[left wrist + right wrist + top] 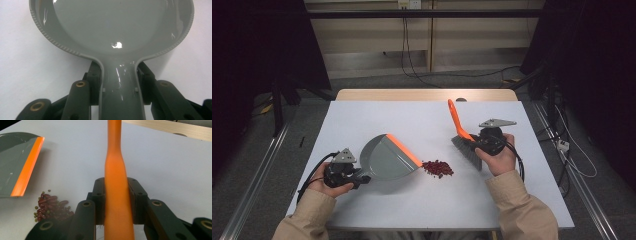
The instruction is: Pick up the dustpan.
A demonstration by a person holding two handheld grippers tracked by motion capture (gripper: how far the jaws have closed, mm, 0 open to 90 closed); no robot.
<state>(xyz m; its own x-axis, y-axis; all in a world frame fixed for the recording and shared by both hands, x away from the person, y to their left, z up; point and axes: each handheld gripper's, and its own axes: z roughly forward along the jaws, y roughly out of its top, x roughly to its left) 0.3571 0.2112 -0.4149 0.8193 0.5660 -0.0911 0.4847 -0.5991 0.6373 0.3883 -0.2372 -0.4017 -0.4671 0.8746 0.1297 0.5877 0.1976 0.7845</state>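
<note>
grey dustpan (384,159), orange lip by red beans (437,168) | orange-handled brush (463,141), tilted

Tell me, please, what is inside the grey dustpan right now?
The dustpan looks empty: its grey inner surface shows bare and glossy in the left gripper view. The red beans lie on the table just beyond its orange lip. What lies beneath the pan is covered.

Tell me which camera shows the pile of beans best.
The high view: the whole bean pile lies in the open on the white table, between the dustpan lip and the brush. The right gripper view catches the pile at its lower left, partly behind the right tool. The left gripper view looks into the dustpan.
</note>
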